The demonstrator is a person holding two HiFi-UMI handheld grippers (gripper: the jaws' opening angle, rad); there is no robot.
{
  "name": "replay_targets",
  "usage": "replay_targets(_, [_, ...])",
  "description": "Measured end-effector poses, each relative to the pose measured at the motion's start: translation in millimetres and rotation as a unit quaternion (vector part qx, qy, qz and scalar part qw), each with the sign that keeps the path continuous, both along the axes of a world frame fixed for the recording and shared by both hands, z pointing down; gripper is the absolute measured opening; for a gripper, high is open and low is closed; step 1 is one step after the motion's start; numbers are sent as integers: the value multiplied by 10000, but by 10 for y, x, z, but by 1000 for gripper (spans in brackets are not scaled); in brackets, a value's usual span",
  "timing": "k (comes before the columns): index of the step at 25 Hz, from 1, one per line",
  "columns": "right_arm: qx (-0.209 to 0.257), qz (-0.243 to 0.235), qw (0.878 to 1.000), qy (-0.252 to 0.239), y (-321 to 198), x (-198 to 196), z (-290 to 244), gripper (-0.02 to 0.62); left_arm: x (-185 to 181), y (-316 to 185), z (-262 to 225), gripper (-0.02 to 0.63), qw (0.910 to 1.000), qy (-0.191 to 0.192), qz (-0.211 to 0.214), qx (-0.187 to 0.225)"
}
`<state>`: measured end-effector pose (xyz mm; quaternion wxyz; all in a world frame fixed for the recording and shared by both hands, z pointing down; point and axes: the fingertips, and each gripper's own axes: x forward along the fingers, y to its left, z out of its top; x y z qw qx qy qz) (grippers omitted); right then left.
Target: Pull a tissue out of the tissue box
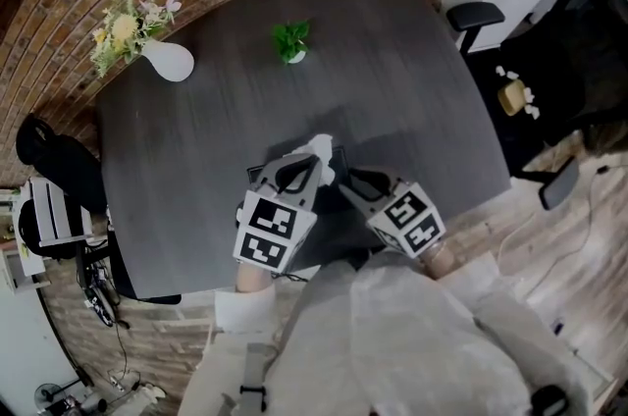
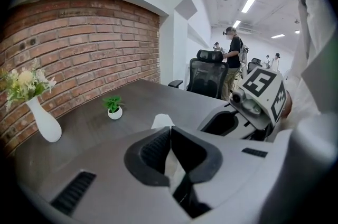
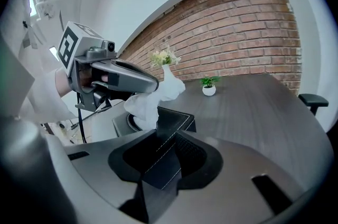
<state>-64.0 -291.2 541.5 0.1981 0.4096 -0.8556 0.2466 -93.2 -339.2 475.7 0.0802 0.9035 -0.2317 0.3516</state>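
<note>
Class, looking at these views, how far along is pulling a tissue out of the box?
Done: the left gripper is shut on the tissue sticking up from the tissue box.
In hand: the right gripper clamps a box corner.
Left: drawing the tissue free, as its lower end sits in the opening.

- Soft, even indoor light throughout; the dark desk [image 1: 392, 61] carries a dull sheen and only faint, diffuse shadows.
- Ceiling strip lights [image 2: 248, 3] in the far room are slightly blown out.
- All views are fisheye, with black vignetted corners, and the brick wall [image 2: 79, 43] bows towards the edges.
- The left gripper [image 2: 170, 136], close to its lens, looks slightly soft.
</note>
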Motion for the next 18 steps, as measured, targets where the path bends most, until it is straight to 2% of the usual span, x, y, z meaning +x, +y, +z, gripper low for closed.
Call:
replay_targets(4, [-19, -112, 9999, -110, -24, -36, -70, 109, -49, -30, -63, 8, 9999, 118, -115, 35])
replay_targets(12, [-53, -210, 9998, -20, -25, -34, -68, 109, -160, -108, -245, 6, 9974, 443, -476, 295])
replay_targets(18, [-51, -251, 9997, -2, -19, -34, -62, 109, -216, -125, -403, 6, 9930, 861, -727, 341])
